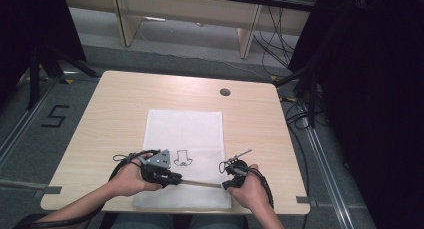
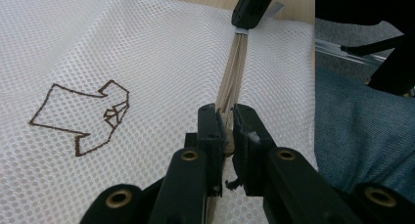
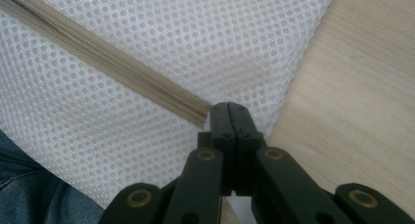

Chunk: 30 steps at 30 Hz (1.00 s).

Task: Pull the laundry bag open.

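Two grippers hold the limp, light mesh bag [image 1: 183, 134] at the table's near edge: left gripper [image 2: 225, 126] pinches the zip pull, right gripper [image 3: 229, 117] clamps the zip's [image 3: 105, 63] end.

The mesh bag [image 1: 184, 134] is laid on the surface [image 1: 115, 109], near its front edge. The zipper [image 1: 200, 183] is run across the bag's near end. The left claw [image 1: 176, 178] is placed at the zipper's left part, the right claw [image 1: 226, 185] at its right end. A hole cover [image 1: 225, 92] is set behind the bag.
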Motion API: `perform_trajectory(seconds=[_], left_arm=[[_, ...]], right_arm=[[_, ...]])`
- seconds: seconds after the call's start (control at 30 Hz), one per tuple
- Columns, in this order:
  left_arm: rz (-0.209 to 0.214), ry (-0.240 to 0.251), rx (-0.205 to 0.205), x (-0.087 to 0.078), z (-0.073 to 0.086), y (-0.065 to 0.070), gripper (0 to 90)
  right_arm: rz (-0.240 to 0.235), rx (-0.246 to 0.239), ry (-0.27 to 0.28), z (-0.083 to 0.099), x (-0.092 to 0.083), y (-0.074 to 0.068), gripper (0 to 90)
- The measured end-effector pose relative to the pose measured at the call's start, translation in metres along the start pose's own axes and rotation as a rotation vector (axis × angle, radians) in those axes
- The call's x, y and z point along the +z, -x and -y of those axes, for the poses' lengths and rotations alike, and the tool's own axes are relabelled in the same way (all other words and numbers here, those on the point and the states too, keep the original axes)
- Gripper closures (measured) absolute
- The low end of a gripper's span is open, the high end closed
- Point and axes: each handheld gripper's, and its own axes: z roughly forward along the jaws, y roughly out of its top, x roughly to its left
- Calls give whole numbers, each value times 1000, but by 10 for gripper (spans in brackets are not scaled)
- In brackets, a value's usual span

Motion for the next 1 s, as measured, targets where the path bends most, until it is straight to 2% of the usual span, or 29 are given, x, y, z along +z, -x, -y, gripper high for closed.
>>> perform_trajectory(seconds=[0.03, 0.07, 0.1, 0.17, 0.2, 0.23, 0.3, 0.37, 0.43, 0.47, 0.53, 0.57, 0.6, 0.63, 0.67, 0.77, 0.8, 0.83, 0.87, 0.9, 0.97, 1.0], left_arm=[[4, 13, -28, 0, 1, 0, 821], [1, 6, -12, -1, 1, -1, 821], [0, 7, -31, -2, 1, -1, 821], [-3, 10, -31, -3, 2, -1, 821], [3, 11, -10, -3, 2, -3, 821], [-4, 9, -29, -4, 2, -1, 821], [-10, 9, -21, -7, 4, -4, 821], [-18, 15, -39, -10, 6, -5, 821], [-21, 18, -51, -13, 8, -7, 821], [-16, 21, -37, -13, 9, -7, 821], [-19, 13, -50, -13, 9, -5, 821], [-19, 6, -19, -13, 9, -7, 821], [-20, 6, -42, -13, 10, -5, 821], [-13, 9, -33, -13, 10, -6, 821], [-18, 13, -48, -13, 10, -5, 821], [-12, 12, -33, -15, 12, -7, 821], [-12, 1, -22, -16, 12, -7, 821], [-18, 11, -48, -15, 13, -4, 821], [-7, 15, -57, -15, 14, -4, 821], [-20, 4, -42, -17, 14, -4, 821], [-21, 5, -52, -18, 15, -4, 821], [-24, 5, -47, -20, 15, -5, 821]], right_arm=[[7, -5, 4, 0, 0, 1, 900], [6, -6, 6, 0, 0, 1, 900], [5, 1, 2, 0, 0, 1, 900], [0, -21, 10, 0, 0, 2, 900], [5, -13, 9, 0, 0, 2, 900], [5, -5, 4, 0, 0, 1, 900], [4, -16, 12, 0, 0, 2, 900], [6, -5, 4, 0, 0, 1, 900], [4, -15, 15, 0, 1, 2, 900], [5, -14, 15, 0, 1, 2, 900], [1, -34, 21, 0, 1, 3, 900], [3, -28, 19, 0, 1, 3, 900], [3, -26, 19, 0, 1, 2, 900], [3, -21, 15, 0, 1, 2, 900], [8, -5, 2, 0, 0, 1, 900], [7, -4, 4, 0, 0, 1, 900], [1, -20, 12, 0, 0, 2, 900], [2, -18, 11, 0, 0, 2, 900], [2, -16, 10, 0, 0, 2, 900], [0, -21, 10, 0, 0, 2, 900], [6, -5, 4, 0, 0, 1, 900], [6, -13, 8, 0, 0, 2, 900]])
